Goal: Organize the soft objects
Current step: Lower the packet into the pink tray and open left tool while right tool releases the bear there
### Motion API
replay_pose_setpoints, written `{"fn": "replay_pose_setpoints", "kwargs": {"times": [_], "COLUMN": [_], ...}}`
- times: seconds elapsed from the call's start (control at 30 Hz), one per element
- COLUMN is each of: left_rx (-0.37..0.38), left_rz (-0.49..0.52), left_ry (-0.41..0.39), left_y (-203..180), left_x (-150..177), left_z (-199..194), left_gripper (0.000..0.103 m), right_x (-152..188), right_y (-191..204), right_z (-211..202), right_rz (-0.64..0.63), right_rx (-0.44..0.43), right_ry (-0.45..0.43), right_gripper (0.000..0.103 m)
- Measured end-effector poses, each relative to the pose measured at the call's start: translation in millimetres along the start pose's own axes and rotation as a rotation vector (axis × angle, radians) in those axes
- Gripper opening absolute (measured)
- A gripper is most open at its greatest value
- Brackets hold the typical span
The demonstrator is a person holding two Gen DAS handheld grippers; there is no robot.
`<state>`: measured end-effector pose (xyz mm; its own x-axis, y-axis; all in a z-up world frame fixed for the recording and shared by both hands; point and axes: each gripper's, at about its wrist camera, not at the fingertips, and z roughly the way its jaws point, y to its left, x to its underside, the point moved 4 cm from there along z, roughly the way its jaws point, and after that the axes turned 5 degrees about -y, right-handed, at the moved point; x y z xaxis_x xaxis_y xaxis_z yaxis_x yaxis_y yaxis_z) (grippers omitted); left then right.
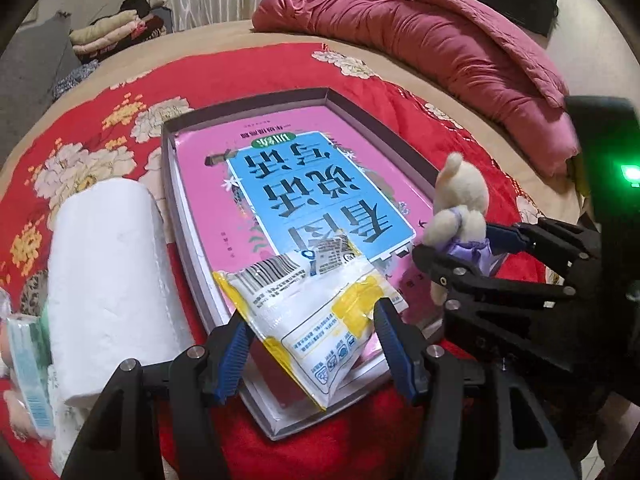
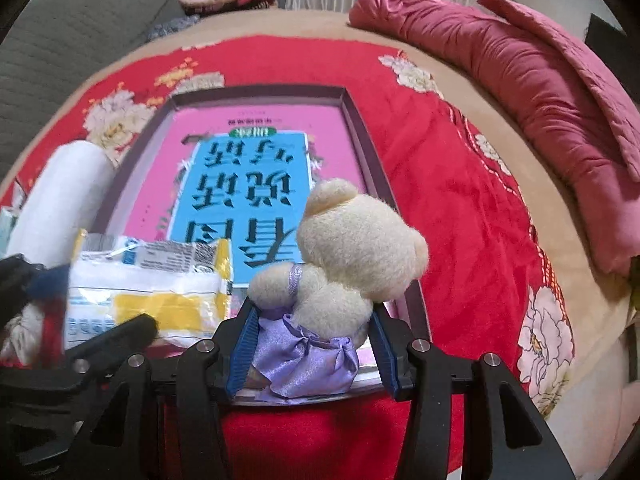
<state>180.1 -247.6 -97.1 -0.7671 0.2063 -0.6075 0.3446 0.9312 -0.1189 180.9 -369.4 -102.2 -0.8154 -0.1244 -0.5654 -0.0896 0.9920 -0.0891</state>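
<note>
A shallow grey box (image 1: 248, 400) lies on the red floral blanket with a pink and blue book (image 1: 288, 184) inside it. My left gripper (image 1: 312, 320) is shut on a yellow and white plastic packet (image 1: 304, 300), held over the box's near edge. To the right, my right gripper (image 2: 314, 316) is shut on a small cream teddy bear (image 2: 360, 240) in a purple dress, upright over the box's near right corner. In the left wrist view the bear (image 1: 460, 196) and right gripper (image 1: 472, 252) sit at the right. The packet (image 2: 152, 280) shows left in the right wrist view.
A white paper roll (image 1: 104, 280) lies left of the box, with a small green and white pack (image 1: 28, 360) beside it. A bunched pink quilt (image 1: 440, 48) lies along the far right of the bed. Folded clothes (image 1: 116, 32) are stacked at the back left.
</note>
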Motion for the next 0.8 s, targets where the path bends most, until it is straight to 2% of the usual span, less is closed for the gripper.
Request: {"fn": "replay_pose_setpoints", "kwargs": {"times": [0.17,0.37,0.6,0.8], "left_rx": [-0.016,-0.009,-0.005,0.008], "left_rz": [-0.002,-0.038,-0.047,-0.058], "left_ry": [-0.009,-0.037,-0.089,-0.091], "left_y": [3.3,9.1,12.4,13.1], "left_x": [-2.2,-4.2,-9.2,-6.5], "left_z": [-3.7,-14.7,-32.2,-41.0], "left_gripper": [0.06,0.06,0.06,0.06], "right_x": [2.9,4.5,2.1,3.8], "right_y": [-6.4,-19.0,-29.1,-36.0], "right_z": [8.2,7.7,-12.3,-15.3], "right_rz": [0.032,0.104,0.156,0.184], "right_rx": [-0.007,-0.023,-0.032,0.006], "right_ry": [0.032,0.031,-0.051,-0.053], "right_gripper": [0.056,0.074,0.074,0.075]}}
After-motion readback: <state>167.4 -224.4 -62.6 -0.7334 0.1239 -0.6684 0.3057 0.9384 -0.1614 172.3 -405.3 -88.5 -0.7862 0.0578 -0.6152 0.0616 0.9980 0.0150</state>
